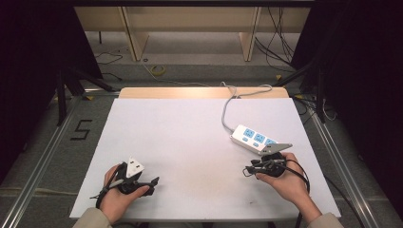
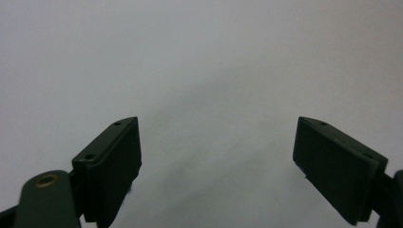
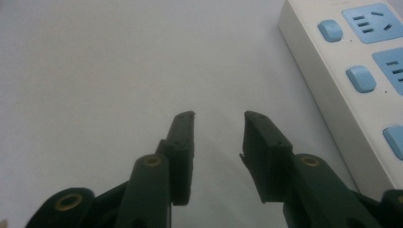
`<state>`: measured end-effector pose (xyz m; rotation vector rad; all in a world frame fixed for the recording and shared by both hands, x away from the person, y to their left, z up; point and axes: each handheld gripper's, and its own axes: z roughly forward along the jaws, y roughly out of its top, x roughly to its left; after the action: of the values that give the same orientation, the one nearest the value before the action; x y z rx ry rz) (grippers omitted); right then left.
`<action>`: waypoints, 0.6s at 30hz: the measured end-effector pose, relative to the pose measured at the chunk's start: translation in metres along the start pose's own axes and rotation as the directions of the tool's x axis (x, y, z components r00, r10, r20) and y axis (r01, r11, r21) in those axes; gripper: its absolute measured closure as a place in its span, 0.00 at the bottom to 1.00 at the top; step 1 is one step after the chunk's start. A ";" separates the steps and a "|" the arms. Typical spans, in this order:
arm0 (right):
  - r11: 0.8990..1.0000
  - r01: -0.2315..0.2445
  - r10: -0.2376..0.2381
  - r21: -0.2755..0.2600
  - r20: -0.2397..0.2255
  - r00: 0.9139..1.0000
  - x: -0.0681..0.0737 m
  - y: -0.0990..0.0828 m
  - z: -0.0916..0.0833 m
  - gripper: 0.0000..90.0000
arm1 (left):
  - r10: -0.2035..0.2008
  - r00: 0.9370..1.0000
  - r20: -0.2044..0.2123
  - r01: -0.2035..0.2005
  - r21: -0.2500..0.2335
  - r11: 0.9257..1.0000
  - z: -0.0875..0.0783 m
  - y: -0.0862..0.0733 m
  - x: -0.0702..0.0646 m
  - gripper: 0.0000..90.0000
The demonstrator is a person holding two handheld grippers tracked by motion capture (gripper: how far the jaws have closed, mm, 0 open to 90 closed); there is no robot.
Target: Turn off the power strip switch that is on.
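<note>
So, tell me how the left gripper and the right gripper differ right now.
The left gripper has its jaws spread wide; the right gripper holds its jaws open but closer together. The left gripper sits over bare white table, far from the power strip; the right gripper sits right beside the strip. Both are open, hold nothing, and are held low near the table's near edge.

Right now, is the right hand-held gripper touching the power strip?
Apart. The right gripper view shows bare table between the open right hand-held gripper and the power strip.
</note>
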<state>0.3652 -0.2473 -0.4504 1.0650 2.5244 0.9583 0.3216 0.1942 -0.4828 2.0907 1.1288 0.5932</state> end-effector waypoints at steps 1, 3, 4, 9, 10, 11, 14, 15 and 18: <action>1.000 0.004 -0.004 -0.004 0.001 1.000 0.000 -0.001 0.000 0.70 | 0.000 1.000 0.000 0.000 0.000 1.000 0.000 0.000 0.000 0.18; 1.000 0.003 -0.003 -0.008 -0.002 1.000 0.001 -0.003 -0.001 0.69 | 0.000 1.000 0.001 0.000 0.000 1.000 0.000 0.000 0.000 0.18; 1.000 0.001 -0.001 -0.008 -0.002 1.000 0.002 -0.004 -0.001 0.68 | 0.000 1.000 0.001 0.000 0.000 1.000 0.000 0.000 0.000 0.18; 1.000 0.009 -0.009 -0.020 -0.005 1.000 0.004 -0.010 -0.002 0.65 | -0.001 1.000 0.003 0.001 0.000 1.000 0.000 0.000 0.000 0.18; 1.000 0.008 -0.008 -0.024 -0.007 1.000 0.004 -0.011 -0.002 0.64 | -0.001 1.000 0.003 0.001 0.001 1.000 0.000 0.000 0.000 0.18; 1.000 0.011 -0.011 -0.028 -0.008 1.000 0.005 -0.012 -0.002 0.63 | -0.001 1.000 0.004 0.001 0.002 1.000 0.000 0.000 0.000 0.18; 0.999 0.013 -0.013 -0.039 -0.006 1.000 0.006 -0.015 -0.003 0.61 | -0.001 1.000 0.006 0.001 0.004 1.000 0.000 0.000 0.000 0.18; 0.999 0.015 -0.015 -0.046 -0.006 1.000 0.006 -0.016 -0.003 0.61 | -0.001 1.000 0.006 0.001 0.005 1.000 0.000 0.000 0.000 0.18; 0.998 0.014 -0.015 -0.061 -0.007 1.000 0.007 -0.018 -0.004 0.59 | -0.002 1.000 0.007 0.002 0.006 1.000 0.001 0.000 0.000 0.18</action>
<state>0.3483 -0.2538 -0.4589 1.0260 2.4880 1.0303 0.3221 0.1940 -0.4836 2.0949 1.1299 0.5816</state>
